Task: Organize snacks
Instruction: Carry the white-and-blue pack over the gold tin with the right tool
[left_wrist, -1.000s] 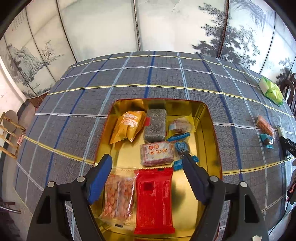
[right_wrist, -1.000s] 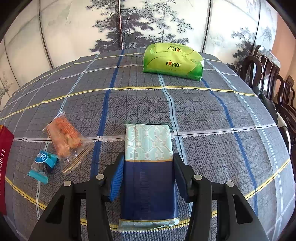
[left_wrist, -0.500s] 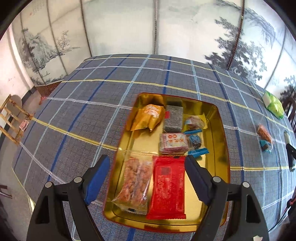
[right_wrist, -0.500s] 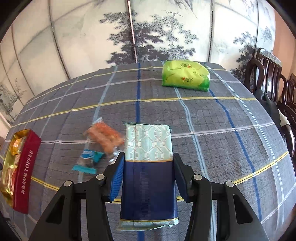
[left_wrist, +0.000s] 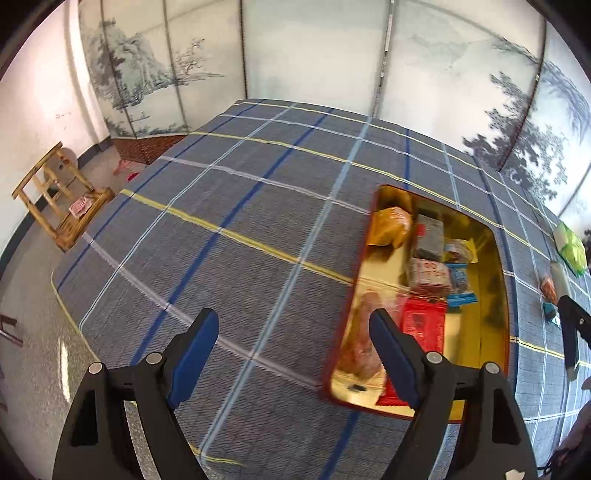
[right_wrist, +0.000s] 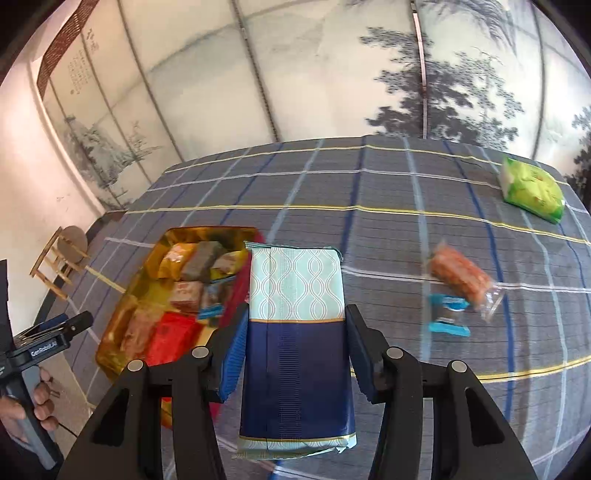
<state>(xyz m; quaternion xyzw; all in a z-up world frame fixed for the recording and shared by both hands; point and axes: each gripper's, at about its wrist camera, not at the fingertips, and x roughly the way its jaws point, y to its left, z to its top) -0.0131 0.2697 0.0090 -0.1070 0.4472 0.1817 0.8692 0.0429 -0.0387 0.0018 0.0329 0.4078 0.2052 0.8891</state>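
Blue-and-mint snack pack (right_wrist: 297, 343) pinched between pads of right gripper (right_wrist: 295, 354), held above plaid tablecloth (right_wrist: 388, 229), just right of gold tray (right_wrist: 122, 325) holding snacks. Left gripper (left_wrist: 291, 343) spread, empty, over cloth beside tray (left_wrist: 498, 295).

My right hand-held gripper (right_wrist: 293, 356) now carries the blue-and-mint packet (right_wrist: 295, 339) off the worktop toward the gold tray (right_wrist: 147, 266); my empty left hand-held gripper (left_wrist: 291, 343) swings off the tray toward the worktop's left edge.
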